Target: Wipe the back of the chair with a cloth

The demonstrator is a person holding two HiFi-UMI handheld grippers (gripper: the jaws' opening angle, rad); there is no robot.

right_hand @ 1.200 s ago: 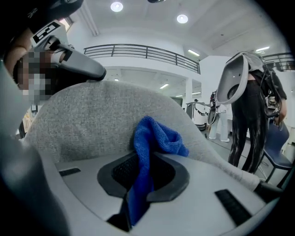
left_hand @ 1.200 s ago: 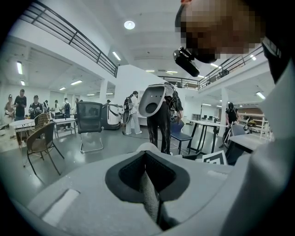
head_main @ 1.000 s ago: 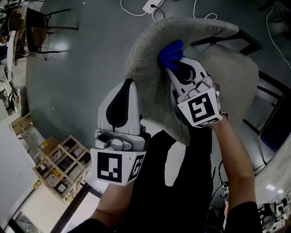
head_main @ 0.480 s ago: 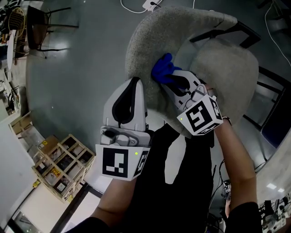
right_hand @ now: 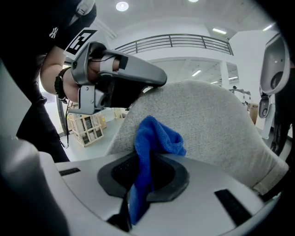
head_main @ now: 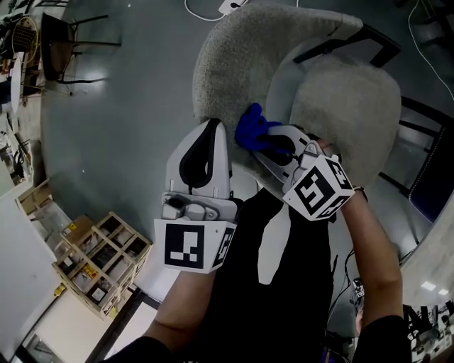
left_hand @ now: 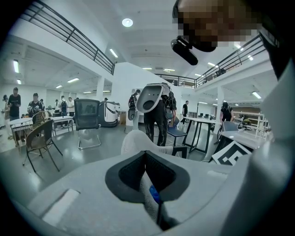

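The grey fabric chair back [head_main: 241,57] curves above its seat [head_main: 347,106]. My right gripper [head_main: 268,138] is shut on a blue cloth [head_main: 250,127] and presses it against the back's inner face near the lower edge. In the right gripper view the blue cloth [right_hand: 152,138] bunches out of the right gripper [right_hand: 143,173] against the chair back [right_hand: 207,124]. My left gripper [head_main: 211,126] sits at the back's left edge, jaws closed with grey fabric between them. In the left gripper view the left gripper [left_hand: 146,159] has a speck of the blue cloth [left_hand: 154,194] showing low in its gap.
Wooden crates [head_main: 99,259] stand on the floor at lower left. A dark chair [head_main: 64,35] is at the top left, and cables with a power strip [head_main: 230,8] lie behind the grey chair. People [left_hand: 159,115], an office chair [left_hand: 87,122] and tables stand further off.
The right gripper has dragged the blue cloth down the chair back towards me, from near the middle to the lower edge. The left gripper stays at the chair's edge.
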